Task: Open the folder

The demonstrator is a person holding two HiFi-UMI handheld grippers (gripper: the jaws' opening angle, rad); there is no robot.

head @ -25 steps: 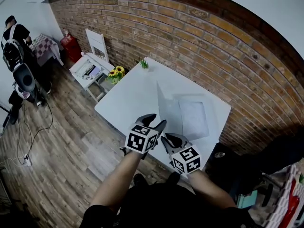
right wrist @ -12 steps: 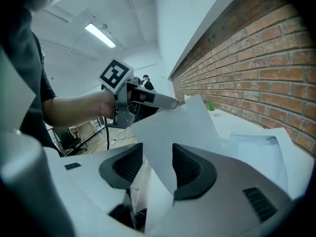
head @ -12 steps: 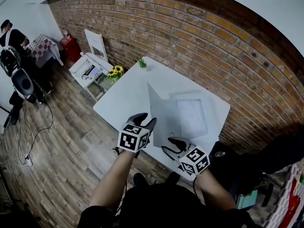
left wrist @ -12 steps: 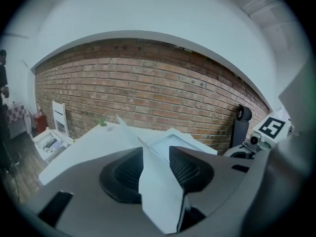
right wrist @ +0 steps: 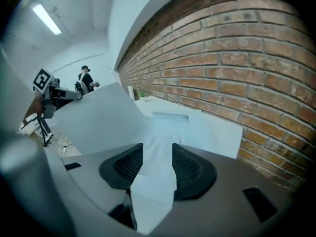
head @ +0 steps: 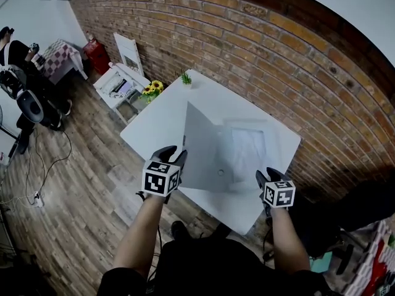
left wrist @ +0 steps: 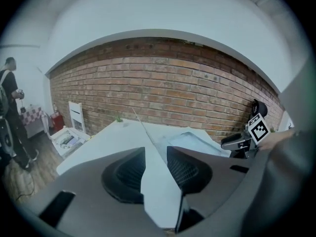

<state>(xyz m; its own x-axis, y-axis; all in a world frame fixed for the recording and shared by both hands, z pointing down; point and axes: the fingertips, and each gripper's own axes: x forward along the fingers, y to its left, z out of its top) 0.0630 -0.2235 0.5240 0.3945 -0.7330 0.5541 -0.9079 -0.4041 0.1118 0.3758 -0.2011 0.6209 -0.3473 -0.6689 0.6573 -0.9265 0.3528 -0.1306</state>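
My left gripper sits at the near left edge of the white table. Its jaws have just been closing, and they now pinch the near corner of the folder by its front cover, whose thin edge runs up between my pads in the left gripper view. That cover stands raised and tilted, hinged along its far side, and leans over towards my left. The rest of the folder lies flat on the middle of the table, with a pale sheet showing inside it. My right gripper hovers at the near right edge of the table, well apart from the raised cover. Its jaws have just been opening and now stand apart on nothing; only the white surface shows through the gap. Further off, a small green plant stands at the table's far corner, and sunflowers sit just beyond the left edge beside a low white cabinet. Behind it all runs the brick wall. A person stands far off to the left on the wooden floor.
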